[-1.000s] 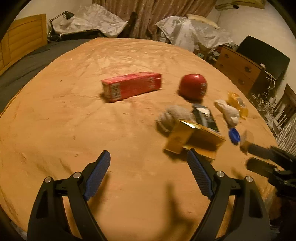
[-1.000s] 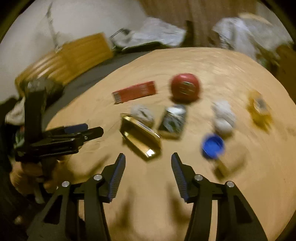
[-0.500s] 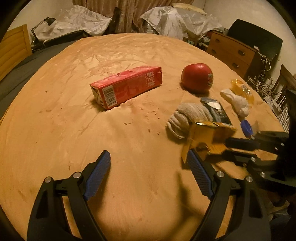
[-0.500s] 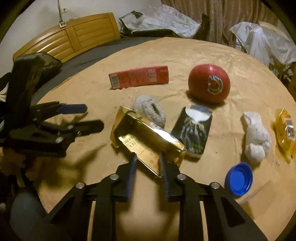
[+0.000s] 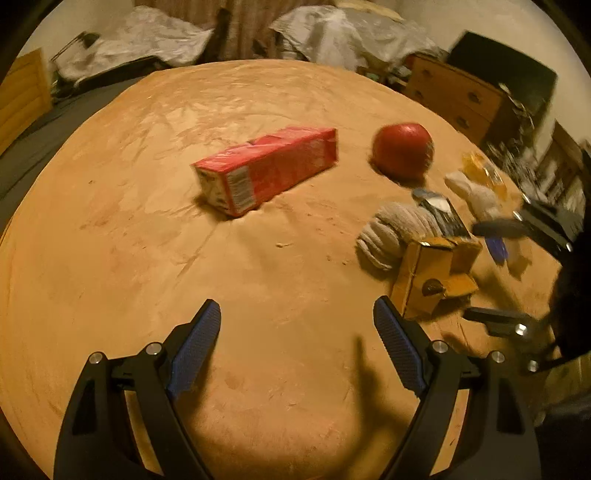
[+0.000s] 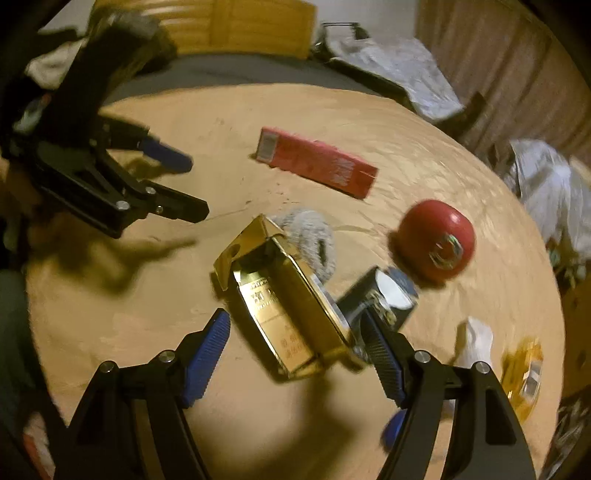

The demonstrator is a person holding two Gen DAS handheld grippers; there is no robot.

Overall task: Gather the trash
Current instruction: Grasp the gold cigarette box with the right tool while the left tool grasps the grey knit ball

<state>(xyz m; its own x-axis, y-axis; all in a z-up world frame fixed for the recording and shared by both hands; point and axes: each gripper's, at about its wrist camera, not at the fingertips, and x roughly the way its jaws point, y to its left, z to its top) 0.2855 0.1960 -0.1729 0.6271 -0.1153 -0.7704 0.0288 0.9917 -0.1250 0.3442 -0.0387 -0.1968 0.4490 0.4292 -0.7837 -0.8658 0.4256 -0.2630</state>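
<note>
1. Gold carton (image 6: 291, 306): shiny foil box, far end flap open, printed panel facing up. It lies on the orange blanket (image 5: 147, 240), between the spread fingers of the right gripper (image 6: 295, 343); whether either pad touches it cannot be told.
2. Right gripper: jaws wide apart, nothing clamped.
3. Left gripper (image 5: 297, 343): jaws wide apart, empty, over bare blanket to the left of the carton.
4. Grey sock roll (image 6: 314, 236): touching the carton's far side.
5. Dark packet (image 6: 384, 295): just right of the carton.
6. Red carton (image 5: 266, 170): lying on its side, farther off to the left.
7. Red ball (image 5: 402, 151): right of the red carton, apart from it.
8. White wad (image 6: 476, 339), yellow wrapper (image 6: 524, 373), blue cap (image 6: 393, 428): near right.
9. Room: wooden dresser (image 5: 458, 99) at far right, curtain (image 6: 498, 62) behind, wooden headboard (image 6: 258, 26), silver sheets heaped along the far edge.
</note>
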